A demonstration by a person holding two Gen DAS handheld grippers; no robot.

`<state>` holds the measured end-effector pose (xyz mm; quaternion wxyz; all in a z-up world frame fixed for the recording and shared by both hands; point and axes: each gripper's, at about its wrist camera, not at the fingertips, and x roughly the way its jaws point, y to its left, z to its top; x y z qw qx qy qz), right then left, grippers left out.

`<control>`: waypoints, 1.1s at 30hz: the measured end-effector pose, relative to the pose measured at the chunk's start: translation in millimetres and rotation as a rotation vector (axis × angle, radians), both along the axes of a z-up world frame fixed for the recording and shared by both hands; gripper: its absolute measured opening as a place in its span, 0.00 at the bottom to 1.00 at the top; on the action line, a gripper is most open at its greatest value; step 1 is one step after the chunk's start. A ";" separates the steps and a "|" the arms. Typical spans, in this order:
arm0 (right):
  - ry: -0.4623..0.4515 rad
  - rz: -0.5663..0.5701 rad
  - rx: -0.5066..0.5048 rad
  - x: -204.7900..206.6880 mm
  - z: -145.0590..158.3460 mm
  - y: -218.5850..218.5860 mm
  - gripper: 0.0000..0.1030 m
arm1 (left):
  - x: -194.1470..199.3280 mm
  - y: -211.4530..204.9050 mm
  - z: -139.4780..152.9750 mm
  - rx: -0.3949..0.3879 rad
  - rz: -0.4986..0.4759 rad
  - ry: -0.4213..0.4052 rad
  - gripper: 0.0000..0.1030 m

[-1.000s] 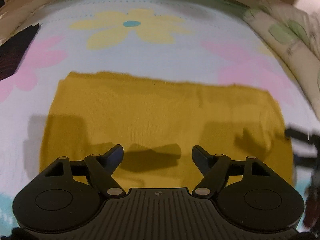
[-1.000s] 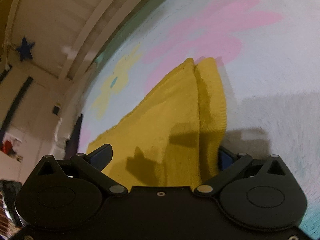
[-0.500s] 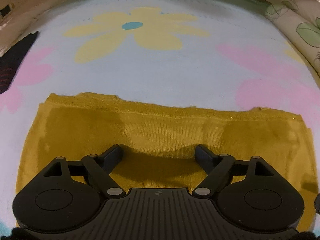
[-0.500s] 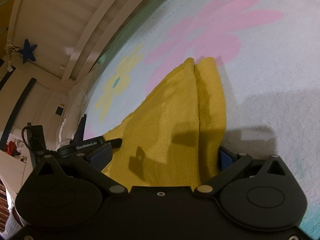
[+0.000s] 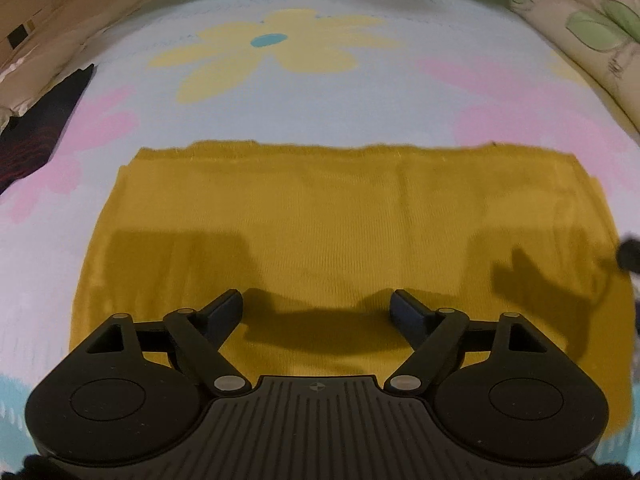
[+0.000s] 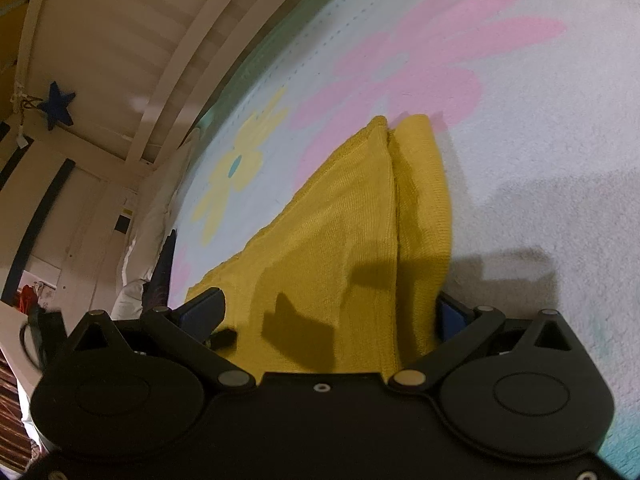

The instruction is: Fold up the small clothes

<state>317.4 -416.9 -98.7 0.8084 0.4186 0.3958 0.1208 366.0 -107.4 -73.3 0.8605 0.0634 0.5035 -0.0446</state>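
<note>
A mustard-yellow knit garment (image 5: pixel 340 232) lies folded flat as a wide rectangle on a pale blue flowered blanket (image 5: pixel 320 92). My left gripper (image 5: pixel 316 308) is open and empty, hovering just above the garment's near edge. In the right wrist view the same garment (image 6: pixel 352 240) shows its folded end with two layers. My right gripper (image 6: pixel 328 312) is open, its fingers standing either side of that end; one blue pad (image 6: pixel 450 314) sits behind the cloth edge.
A dark patterned garment (image 5: pixel 36 136) lies at the blanket's left edge. A leaf-print pillow (image 5: pixel 592 32) sits at the far right. White bed rails (image 6: pixel 168 92) and a blue star (image 6: pixel 58 106) rise beyond the blanket.
The left gripper rose and drew back after dipping close to the garment; more cloth shows ahead of it. The right gripper stayed in place, open around the folded end.
</note>
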 end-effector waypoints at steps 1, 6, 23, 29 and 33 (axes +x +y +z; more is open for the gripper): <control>0.000 0.000 0.001 0.0 0.0 0.0 1.00 | -2.2 -0.7 -1.2 0.001 -0.008 0.001 0.79; 0.002 -0.001 0.009 0.8 -1.0 -1.9 1.00 | -16.9 -2.7 -4.0 0.000 -0.030 0.016 0.79; 0.001 0.003 0.002 1.6 -1.1 -1.3 1.00 | -37.2 48.0 12.1 -0.053 -0.057 0.037 0.77; 0.032 0.012 -0.040 6.2 4.6 3.0 0.94 | -24.1 98.2 15.6 -0.116 0.077 0.037 0.77; 0.081 0.052 -0.136 10.0 8.8 7.2 0.39 | -9.9 118.5 24.6 -0.165 0.116 0.019 0.77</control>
